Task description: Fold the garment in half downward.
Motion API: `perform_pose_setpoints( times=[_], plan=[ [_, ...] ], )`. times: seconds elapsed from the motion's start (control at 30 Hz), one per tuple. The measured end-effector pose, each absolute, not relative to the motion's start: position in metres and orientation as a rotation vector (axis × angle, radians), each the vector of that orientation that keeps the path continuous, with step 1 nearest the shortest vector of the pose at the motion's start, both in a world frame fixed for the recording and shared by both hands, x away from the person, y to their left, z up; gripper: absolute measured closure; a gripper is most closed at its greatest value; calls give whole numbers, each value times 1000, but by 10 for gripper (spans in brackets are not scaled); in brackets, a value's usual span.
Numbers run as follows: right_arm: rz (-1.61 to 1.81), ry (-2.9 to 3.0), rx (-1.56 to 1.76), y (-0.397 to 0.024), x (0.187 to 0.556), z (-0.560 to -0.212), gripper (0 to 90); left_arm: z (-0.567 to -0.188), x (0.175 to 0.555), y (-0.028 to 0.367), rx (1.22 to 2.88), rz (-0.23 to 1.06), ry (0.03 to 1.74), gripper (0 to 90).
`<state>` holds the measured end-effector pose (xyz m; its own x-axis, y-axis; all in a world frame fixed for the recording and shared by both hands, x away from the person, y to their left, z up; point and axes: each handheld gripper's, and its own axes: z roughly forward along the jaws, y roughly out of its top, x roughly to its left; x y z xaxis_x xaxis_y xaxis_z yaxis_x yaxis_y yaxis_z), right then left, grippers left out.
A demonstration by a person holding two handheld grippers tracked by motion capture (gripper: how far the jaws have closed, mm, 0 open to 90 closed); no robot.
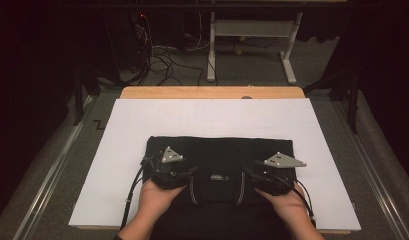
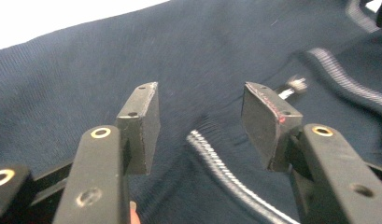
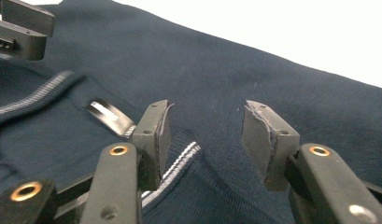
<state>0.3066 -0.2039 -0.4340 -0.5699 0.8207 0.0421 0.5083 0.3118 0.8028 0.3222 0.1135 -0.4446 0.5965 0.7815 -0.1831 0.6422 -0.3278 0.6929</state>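
Note:
A dark navy knit garment (image 1: 219, 150) lies folded on the white sheet (image 1: 142, 125), with its grey-striped trim (image 1: 193, 191) toward the person. My left gripper (image 1: 192, 171) hovers over the garment's near left part, and in the left gripper view this gripper (image 2: 200, 116) is open above a striped edge (image 2: 226, 172). Over the near right part sits my right gripper (image 1: 247, 172). The right gripper view shows it (image 3: 205, 135) open too, with a striped fold (image 3: 174, 175) below the gap. Neither pair of pads presses on cloth. A small label (image 1: 218, 177) lies between the two grippers.
The white sheet covers a wooden table (image 1: 212, 92), leaving bare white margins left, right and behind the garment. Beyond the table a desk frame (image 1: 252, 30) and cables (image 1: 162, 62) stand on the dark floor. Cables trail from both grippers toward the near edge.

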Motion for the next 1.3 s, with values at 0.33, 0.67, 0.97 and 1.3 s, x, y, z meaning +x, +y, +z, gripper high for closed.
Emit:
perform_pose_setpoints(
  times=[0.33, 0.67, 0.97, 1.3],
  plan=[
    [1078, 2293, 1237, -193, 319, -460, 582, -461, 328, 113, 2102, 153, 1156, 451],
    [1097, 2350, 1247, -188, 322, -468, 673, -466, 328, 108, 2130, 100, 1113, 600],
    [1202, 2264, 1144, -195, 302, -459, 822, -458, 310, 118, 2034, 193, 1042, 765],
    [1334, 2206, 1049, -202, 270, -442, 822, -446, 274, 131, 1931, 219, 965, 764]
  ],
)
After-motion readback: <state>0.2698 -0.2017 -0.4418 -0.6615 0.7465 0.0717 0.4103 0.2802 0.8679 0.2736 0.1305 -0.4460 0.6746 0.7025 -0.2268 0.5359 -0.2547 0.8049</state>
